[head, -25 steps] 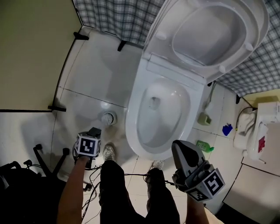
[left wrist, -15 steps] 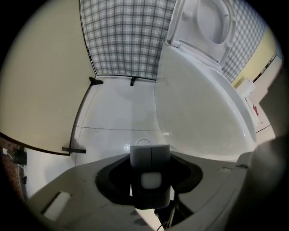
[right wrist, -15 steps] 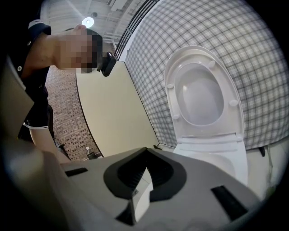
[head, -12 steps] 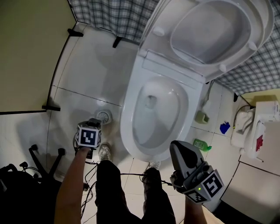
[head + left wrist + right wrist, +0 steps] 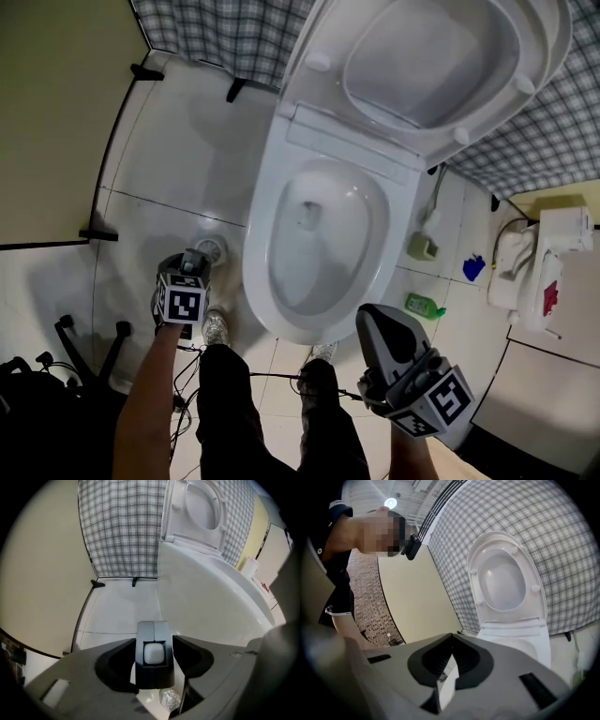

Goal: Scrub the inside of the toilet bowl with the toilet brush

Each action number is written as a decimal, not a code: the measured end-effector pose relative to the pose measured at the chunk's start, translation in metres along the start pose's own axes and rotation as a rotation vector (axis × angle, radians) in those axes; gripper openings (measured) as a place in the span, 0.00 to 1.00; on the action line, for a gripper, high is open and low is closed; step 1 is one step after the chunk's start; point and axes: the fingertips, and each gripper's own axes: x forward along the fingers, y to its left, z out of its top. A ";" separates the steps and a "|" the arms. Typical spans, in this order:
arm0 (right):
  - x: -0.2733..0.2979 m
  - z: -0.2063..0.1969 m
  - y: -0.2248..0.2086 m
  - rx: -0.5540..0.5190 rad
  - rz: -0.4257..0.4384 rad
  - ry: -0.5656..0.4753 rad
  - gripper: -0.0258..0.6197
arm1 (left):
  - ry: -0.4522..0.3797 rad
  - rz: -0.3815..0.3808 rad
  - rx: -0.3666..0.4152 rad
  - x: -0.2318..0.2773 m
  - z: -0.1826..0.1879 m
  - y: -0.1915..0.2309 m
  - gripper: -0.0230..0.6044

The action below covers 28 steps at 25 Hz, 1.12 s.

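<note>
The white toilet [image 5: 258, 281] stands with lid and seat [image 5: 431, 66] raised, its bowl bare inside. A white-handled brush in a pale green holder [image 5: 420, 246] stands on the floor right of the bowl. My left gripper [image 5: 192, 258] hangs low over the floor left of the bowl. In the left gripper view its jaws [image 5: 154, 641] are opening, the tips still close together with nothing between them. My right gripper [image 5: 380, 319] hovers in front of the bowl's near right edge, tilted up toward the lid [image 5: 506, 581], shut and holding nothing.
A floor drain [image 5: 208, 250] lies just ahead of the left gripper. A green bottle [image 5: 424, 306], a blue item [image 5: 474, 269] and a white bin [image 5: 525, 272] sit to the right. Cables [image 5: 234, 375] and a black stand [image 5: 84, 342] lie by the person's feet.
The head view has swung, so the toilet and floor slide left in the picture. Both grippers keep about the same places beside the bowl.
</note>
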 end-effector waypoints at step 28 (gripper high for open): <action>-0.133 0.232 0.080 -0.132 -0.004 -0.264 0.04 | -0.843 -0.558 0.047 -0.504 0.239 -0.227 0.04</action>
